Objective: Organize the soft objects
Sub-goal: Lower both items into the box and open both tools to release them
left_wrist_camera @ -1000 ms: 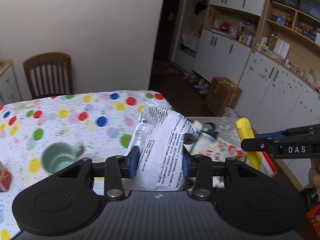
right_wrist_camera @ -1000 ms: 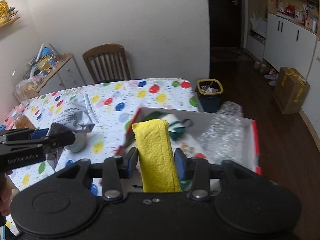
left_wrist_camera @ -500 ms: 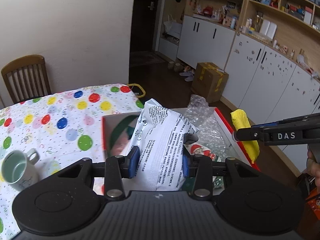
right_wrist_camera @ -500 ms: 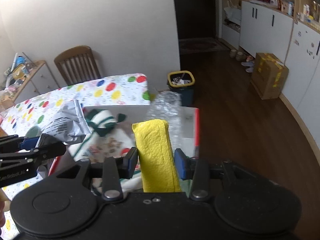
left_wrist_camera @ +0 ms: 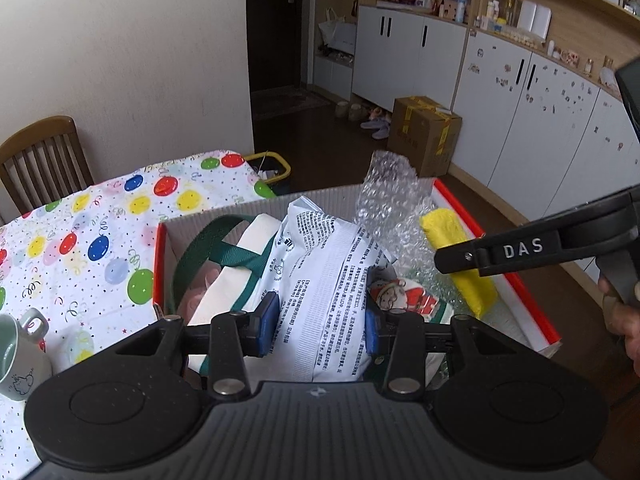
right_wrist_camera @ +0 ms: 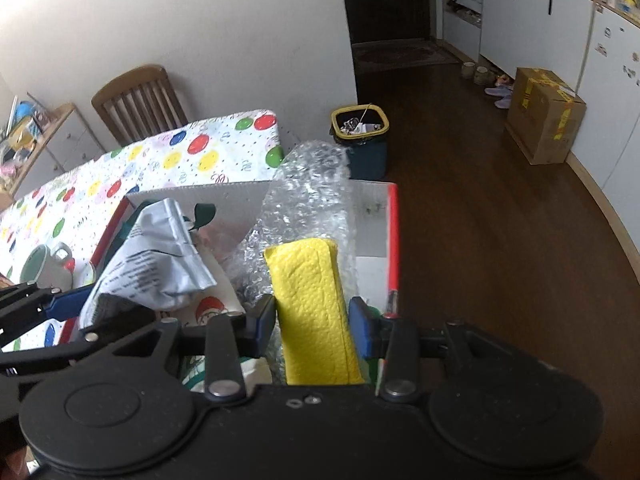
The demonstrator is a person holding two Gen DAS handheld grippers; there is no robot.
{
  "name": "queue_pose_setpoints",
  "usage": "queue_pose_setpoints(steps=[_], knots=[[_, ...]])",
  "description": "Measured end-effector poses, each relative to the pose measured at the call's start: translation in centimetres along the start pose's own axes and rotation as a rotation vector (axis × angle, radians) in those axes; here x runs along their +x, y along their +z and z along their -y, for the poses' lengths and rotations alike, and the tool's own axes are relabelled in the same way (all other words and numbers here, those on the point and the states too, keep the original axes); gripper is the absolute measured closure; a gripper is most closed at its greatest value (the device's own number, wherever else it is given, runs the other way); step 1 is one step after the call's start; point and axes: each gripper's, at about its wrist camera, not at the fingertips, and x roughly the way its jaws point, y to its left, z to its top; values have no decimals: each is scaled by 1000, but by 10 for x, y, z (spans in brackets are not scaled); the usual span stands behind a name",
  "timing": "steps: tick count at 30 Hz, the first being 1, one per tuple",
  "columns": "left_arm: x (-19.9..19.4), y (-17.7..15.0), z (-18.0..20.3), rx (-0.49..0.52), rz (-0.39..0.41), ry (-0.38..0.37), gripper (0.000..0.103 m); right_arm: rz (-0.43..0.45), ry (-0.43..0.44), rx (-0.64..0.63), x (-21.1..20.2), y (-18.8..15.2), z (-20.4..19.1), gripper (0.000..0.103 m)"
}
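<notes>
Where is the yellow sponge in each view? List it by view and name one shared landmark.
Left wrist view: yellow sponge at right of centre, over the box.
Right wrist view: sponge at bottom centre, clamped in the right hand-held gripper.
Shared landmark: bubble wrap standing in the box.

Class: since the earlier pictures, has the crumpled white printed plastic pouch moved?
Yes. The crumpled white printed plastic pouch went from above the dotted tablecloth to over the red-edged box.

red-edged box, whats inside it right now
Inside the red-edged box: a green-handled tote bag, bubble wrap and a Santa-print item. The held packet and yellow cloth hide the rest.
</notes>
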Motion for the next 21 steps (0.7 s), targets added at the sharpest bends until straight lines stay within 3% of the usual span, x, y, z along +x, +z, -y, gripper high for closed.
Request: queue_pose_setpoints(steps=[15,18,21], knots=[[16,-9,-5,-19,-83,2,60,-52,1,-50,22,0,-10,63],[16,-10,-3,-16,-88,9,55,-45,4,-48,20,1,-9,63],[13,-11,-5,-33,-84,-5,43,-44,9,-50,17,-1,-7,62]])
